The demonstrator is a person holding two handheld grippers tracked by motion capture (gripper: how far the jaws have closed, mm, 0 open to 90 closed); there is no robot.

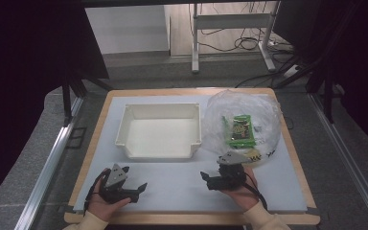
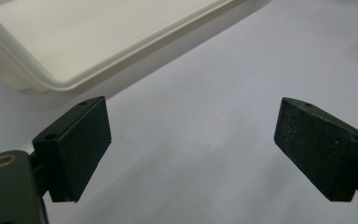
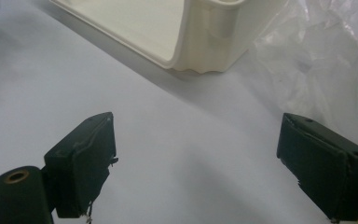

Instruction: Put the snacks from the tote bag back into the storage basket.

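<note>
A: The clear plastic bag point(image 1: 243, 125) lies on the right half of the table point(image 1: 172, 191), and a green snack packet point(image 1: 240, 130) sits inside it. There may be a second, yellowish item at the bag's near edge, but the plastic glare makes that hard to read.

B: And the bin?

A: The white bin point(image 1: 159, 131) stands just left of the bag, its low open side facing the person. I'd judge it is placed that way so things from the bag can be slid or dropped in from the near side.

B: Which claw is closest to the bag?

A: The right claw point(image 1: 206, 178), whose hand sits just near of the bag's edge. Its jaws stand wide apart with nothing between them, as the right gripper view shows: bare white surface, the bin corner point(image 3: 205, 46) ahead and crumpled plastic point(image 3: 317, 60) to one side.

B: The left one?

A: The left claw point(image 1: 141, 188) rests at the near left of the table, well apart from the bag. It too is spread wide and holds nothing, with the bin rim point(image 2: 74, 70) beyond it. Both look poised, ready to reach.
</note>
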